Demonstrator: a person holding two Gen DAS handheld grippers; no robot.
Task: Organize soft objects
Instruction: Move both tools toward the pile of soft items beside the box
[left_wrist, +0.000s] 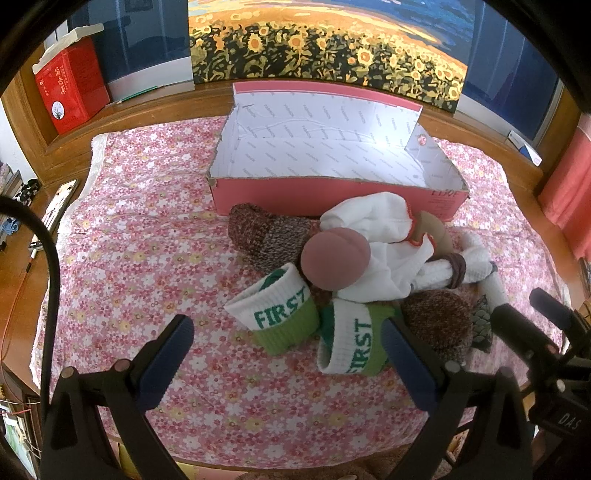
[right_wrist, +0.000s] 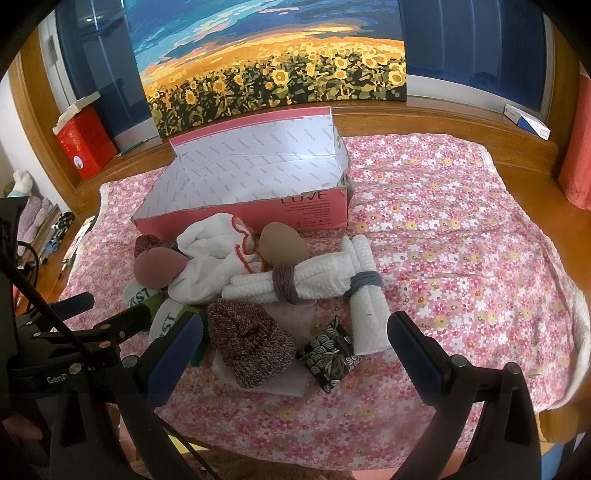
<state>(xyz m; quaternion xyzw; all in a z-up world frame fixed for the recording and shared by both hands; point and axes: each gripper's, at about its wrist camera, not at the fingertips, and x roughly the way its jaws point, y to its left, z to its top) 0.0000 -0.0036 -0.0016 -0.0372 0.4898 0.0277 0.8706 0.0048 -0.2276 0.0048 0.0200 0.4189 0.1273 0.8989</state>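
Both claws, left gripper (left_wrist: 288, 354) and right gripper (right_wrist: 295, 350), hover spread wide, holding nothing. The soft pile, green socks (left_wrist: 284, 325) foremost, lies mid-cloth just before the empty pink box (left_wrist: 332, 192). Judged: first pick pending; the nearest sock needs pinching.

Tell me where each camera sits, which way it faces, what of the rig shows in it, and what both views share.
Left wrist: rides the left tongs, facing forward over the green FIRST socks toward the pink box; its own open fingers show, plus the other tool at right.
Right wrist: rides the right tongs, aimed at the knit hat and rolled towels; open fingers show, left tool at left.
Shared: box, sock pile, floral cloth, sunflower painting.
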